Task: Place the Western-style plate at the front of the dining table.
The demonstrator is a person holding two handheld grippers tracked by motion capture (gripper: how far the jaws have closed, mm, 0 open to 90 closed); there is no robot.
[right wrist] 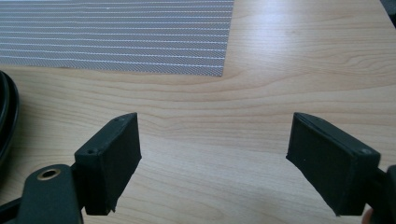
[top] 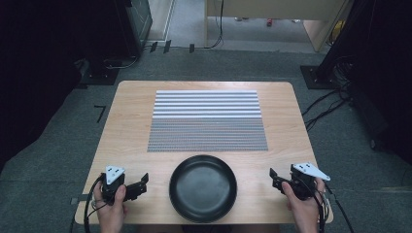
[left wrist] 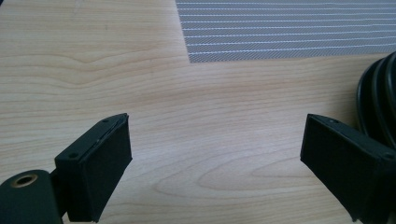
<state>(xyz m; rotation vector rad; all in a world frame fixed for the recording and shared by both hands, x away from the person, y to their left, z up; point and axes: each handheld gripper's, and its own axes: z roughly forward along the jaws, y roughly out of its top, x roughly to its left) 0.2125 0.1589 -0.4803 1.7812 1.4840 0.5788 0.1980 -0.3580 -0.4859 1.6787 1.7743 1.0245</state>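
My left gripper (top: 140, 184) and right gripper (top: 276, 178) rest on the desk (top: 131, 126), jaws spread wide and empty, flanking the black pan (top: 203, 188).

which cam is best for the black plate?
High view: the whole black plate sits at the near table edge between both tongs. Left gripper view catches just its rim at the right edge; right gripper view a sliver at the left.

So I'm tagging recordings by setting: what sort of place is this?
Likely a lab or studio recording space, not a home kitchen: a lone wooden table on grey carpet, loose cables across the floor, dark equipment stands around.
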